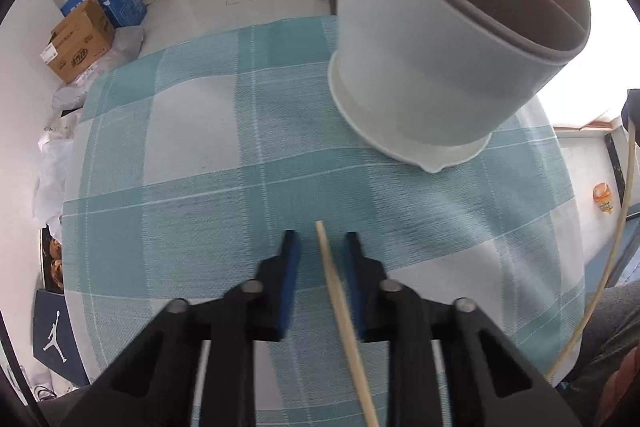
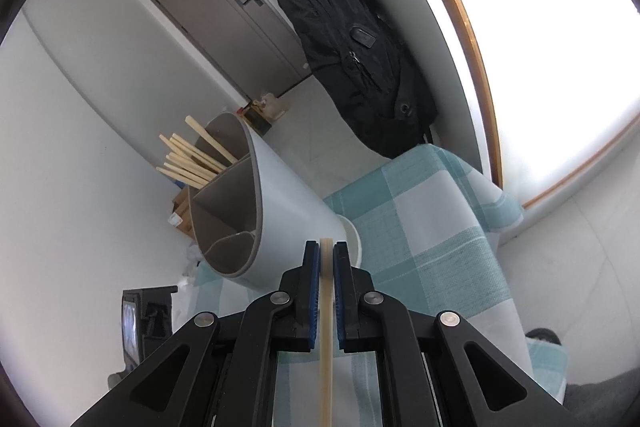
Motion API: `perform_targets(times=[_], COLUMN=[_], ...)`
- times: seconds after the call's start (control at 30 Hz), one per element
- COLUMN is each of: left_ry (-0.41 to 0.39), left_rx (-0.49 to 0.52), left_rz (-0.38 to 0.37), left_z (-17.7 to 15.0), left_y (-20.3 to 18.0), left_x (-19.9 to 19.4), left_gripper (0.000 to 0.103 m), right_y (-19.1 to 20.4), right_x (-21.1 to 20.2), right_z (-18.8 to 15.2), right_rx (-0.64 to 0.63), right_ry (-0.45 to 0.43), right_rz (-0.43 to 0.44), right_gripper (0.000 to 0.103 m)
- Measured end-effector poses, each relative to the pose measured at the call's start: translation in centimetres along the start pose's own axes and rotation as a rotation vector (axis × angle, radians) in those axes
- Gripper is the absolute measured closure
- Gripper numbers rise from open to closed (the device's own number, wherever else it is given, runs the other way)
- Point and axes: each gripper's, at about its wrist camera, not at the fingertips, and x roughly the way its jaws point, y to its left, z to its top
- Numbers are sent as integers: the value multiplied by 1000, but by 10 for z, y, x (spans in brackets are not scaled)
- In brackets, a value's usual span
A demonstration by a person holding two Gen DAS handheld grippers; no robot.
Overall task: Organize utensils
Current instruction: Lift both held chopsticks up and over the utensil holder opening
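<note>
Left gripper [image 1: 320, 241]: pointed steeply down over the table's teal checked cloth [image 1: 200, 167], near its front edge. Fingers [image 1: 292, 287] apart. Wooden chopstick [image 1: 340, 307] lying in the gap, running toward the camera, close against the right-hand pad and clear of the left-hand pad. No clamping visible on it.

Right gripper [image 2: 326, 247]: fingers together, clamped on a pale chopstick [image 2: 326, 347], with its tip level with the fingertips and its shaft running back under the camera.

Divided utensil holder [image 1: 420, 67]: white wall, grey rim and partitions, standing upright on a white base toward the far right corner of the table. Bundle of chopsticks [image 2: 192, 159] already standing in one compartment; nearer compartments without visible contents in the right wrist view.
</note>
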Motion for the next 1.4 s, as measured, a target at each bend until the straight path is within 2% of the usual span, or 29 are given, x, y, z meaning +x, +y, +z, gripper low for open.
perform_targets(times=[0.27, 0.47, 0.73, 0.9, 0.97, 1.07, 1.17, 1.23, 1.3, 1.37, 1.4], left_ry=[17, 13, -168, -292, -317, -258, -101, -44, -18, -22, -19], left_rx=[-93, -162, -150, -118, -97, -76, -106, -114, -103, -89, -76], left_rz=[-9, -76, -114, -140, -132, -166, -184, -171, -152, -139, -128], left_z=[0, 3, -10, -24, -26, -18, -18, -19, -20, -19, -17], left_y=[7, 14, 3, -5, -7, 3, 11, 15, 12, 7, 4], left_x=[-1, -2, -54, -90, -95, -77, -44, -26, -13, -7, -5], left_gripper=[101, 102, 102, 102, 102, 102, 102, 99, 90, 87, 80], right_y=[-4, -10, -6, 5, 11, 14, 15, 14, 12, 9, 7], right_x=[-6, -11, -24, -31, -32, -33, -35, -38, -39, -38, -36], right_z=[3, 5, 3, 1, -1, -6, -7, -7, -8, -10, -10], right_rx=[28, 51, 43, -2, -31, -58, -73, -79, -83, -82, -83], right_ry=[-15, -26, -70, -113, -121, -118, -114, -120, -122, -117, -112], right_rz=[15, 15, 28, 43, 42, 46, 51, 57, 57, 56, 53], right_gripper=[97, 97, 97, 97, 97, 97, 97, 97, 97, 97, 97])
